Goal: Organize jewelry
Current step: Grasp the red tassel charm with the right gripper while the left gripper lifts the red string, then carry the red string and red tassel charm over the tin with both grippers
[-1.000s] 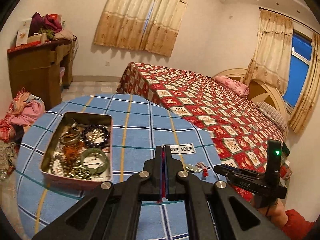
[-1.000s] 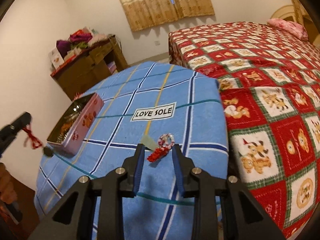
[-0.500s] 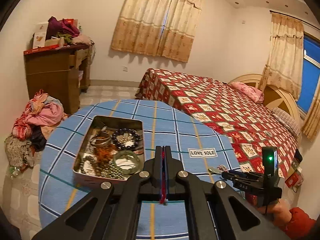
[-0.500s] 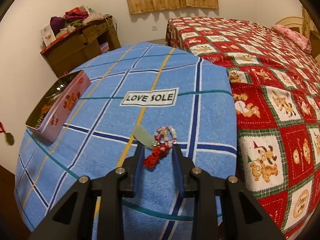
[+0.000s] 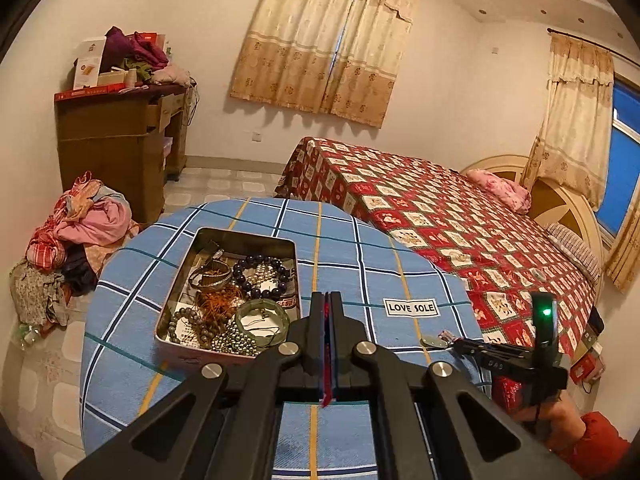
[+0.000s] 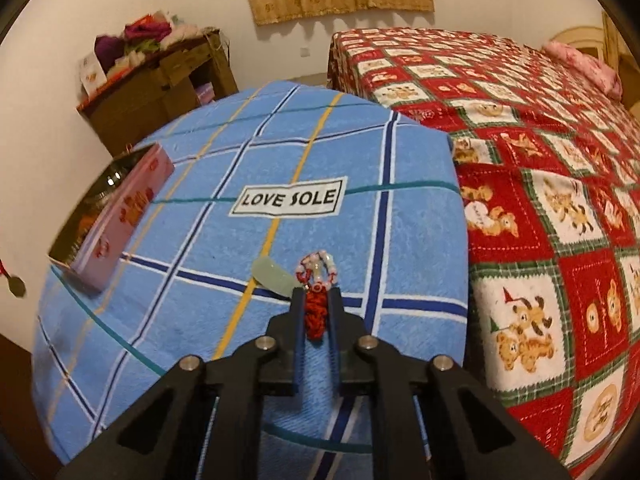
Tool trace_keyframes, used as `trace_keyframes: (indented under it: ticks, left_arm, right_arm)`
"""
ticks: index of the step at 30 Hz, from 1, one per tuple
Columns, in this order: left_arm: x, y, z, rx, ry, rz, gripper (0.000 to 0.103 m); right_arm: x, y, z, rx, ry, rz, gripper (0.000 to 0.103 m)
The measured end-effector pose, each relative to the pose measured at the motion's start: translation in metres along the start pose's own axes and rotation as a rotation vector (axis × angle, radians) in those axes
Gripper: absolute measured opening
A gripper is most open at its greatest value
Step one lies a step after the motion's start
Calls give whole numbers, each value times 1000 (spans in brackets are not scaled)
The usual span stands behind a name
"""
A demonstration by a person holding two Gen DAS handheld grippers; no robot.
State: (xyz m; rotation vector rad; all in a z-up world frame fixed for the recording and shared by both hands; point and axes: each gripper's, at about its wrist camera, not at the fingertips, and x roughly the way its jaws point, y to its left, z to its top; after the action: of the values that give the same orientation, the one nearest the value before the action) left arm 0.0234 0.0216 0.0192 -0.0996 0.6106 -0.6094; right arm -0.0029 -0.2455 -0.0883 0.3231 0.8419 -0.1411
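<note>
My right gripper [image 6: 316, 294] is closing its jaws on the red tassel [image 6: 314, 316] of a beaded charm; the pads press on it. Its pink and white bead loop [image 6: 318, 270] lies on the blue checked cloth just past the fingertips, beside a pale green stone [image 6: 272, 276]. My left gripper [image 5: 328, 298] is shut on a thin red cord [image 5: 326, 384]. A dark pendant [image 6: 16, 286] on that cord dangles at the left edge of the right wrist view. The open tin [image 5: 248, 234] of bracelets and beads sits just left of the left gripper's tips.
The round table [image 5: 360, 264] has a "LOVE SOLE" label [image 5: 411, 307] mid-cloth. A bed with a red patterned cover [image 5: 440, 220] touches its right side. A wooden cabinet [image 5: 112, 152] and a heap of clothes [image 5: 76, 236] stand on the far left.
The right jaws have closed from a wide gap onto the red tassel. The left gripper has shifted, so the tin now lies closer to its tips.
</note>
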Motion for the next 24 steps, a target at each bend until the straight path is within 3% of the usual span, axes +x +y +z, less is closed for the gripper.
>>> trace_keyframes:
  ticks: [11,24]
  left_arm:
    - [-9,11,2,-24,-27,28,0]
    - [-17,23,5,-36,-56,67,0]
  right_arm:
    - [-63,25,33,12,-179,128,13]
    - [-103,68,67,-79,-315,260,13]
